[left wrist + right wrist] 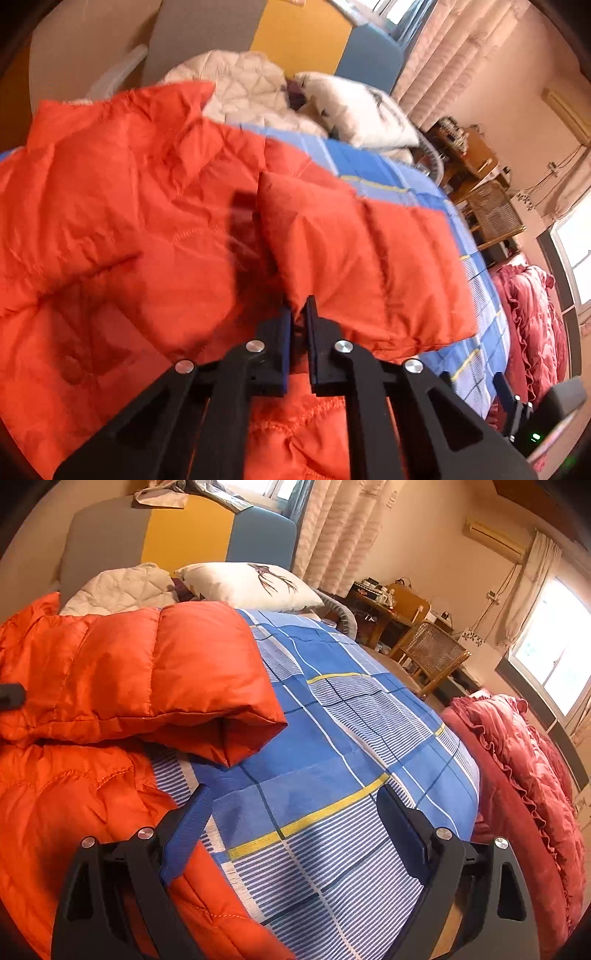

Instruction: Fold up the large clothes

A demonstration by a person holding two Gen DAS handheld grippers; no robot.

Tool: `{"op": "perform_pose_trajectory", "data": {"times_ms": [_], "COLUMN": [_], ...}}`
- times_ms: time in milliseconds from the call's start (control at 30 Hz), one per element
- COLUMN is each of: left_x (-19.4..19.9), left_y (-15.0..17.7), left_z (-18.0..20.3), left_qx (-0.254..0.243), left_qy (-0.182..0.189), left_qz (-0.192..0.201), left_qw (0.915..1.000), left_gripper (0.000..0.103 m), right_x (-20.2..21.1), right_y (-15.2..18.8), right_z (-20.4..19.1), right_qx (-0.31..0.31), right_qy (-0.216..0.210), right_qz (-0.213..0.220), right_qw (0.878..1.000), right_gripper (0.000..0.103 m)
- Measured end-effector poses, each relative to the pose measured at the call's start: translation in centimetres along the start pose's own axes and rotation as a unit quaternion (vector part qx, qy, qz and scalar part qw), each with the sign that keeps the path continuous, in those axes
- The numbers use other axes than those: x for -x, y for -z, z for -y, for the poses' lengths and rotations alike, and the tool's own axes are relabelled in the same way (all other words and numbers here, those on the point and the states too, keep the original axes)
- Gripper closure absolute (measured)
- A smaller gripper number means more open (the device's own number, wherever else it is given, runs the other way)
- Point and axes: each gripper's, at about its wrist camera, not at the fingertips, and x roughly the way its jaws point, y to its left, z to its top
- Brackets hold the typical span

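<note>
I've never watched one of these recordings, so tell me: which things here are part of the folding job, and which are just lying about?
Part of the job:
- orange puffer jacket
- left tongs, shut on the jacket's edge
- right tongs, open over the blue checked bedsheet

Just lying about:
- white pillow
- cream quilt
- red ruffled blanket
- wicker chair

You get warm daylight from the window (550, 664), a blurry left view, and round, dark edges.
</note>
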Motion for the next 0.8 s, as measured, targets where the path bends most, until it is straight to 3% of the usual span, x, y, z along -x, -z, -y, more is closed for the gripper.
{"op": "perform_pose_trajectory", "data": {"times_ms": [200, 467, 667, 800], "left_x": [5.5, 12.0, 13.3, 12.1], "left_y": [-1.6, -3.1, -2.6, -1.2], "left_z": [-2.7, -7.7, -12.5, -15.1], "left_qx": [0.017, 0.011, 0.022, 0.051], "left_qy": [0.002, -0.047, -0.089, -0.092], "left_qz": [0.055, 0.106, 0.112, 0.098], "left_qw": [0.9983, 0.9932, 0.9895, 0.9896], "left_gripper": [0.099, 0.099, 0.099, 0.099], "right_x": [0.2, 0.3, 0.3, 0.2], "right_y": [0.0, 0.0, -0.1, -0.3], "right_z": [-0.1, -0.3, -0.6, -0.6], "right_qx": [0.002, 0.01, 0.02, 0.026], "right_qy": [0.004, 0.003, 0.0, 0.0], "right_qz": [0.006, 0.009, 0.012, 0.013], "right_qw": [1.0, 1.0, 1.0, 1.0], "right_gripper": [0.014, 0.014, 0.014, 0.014]}}
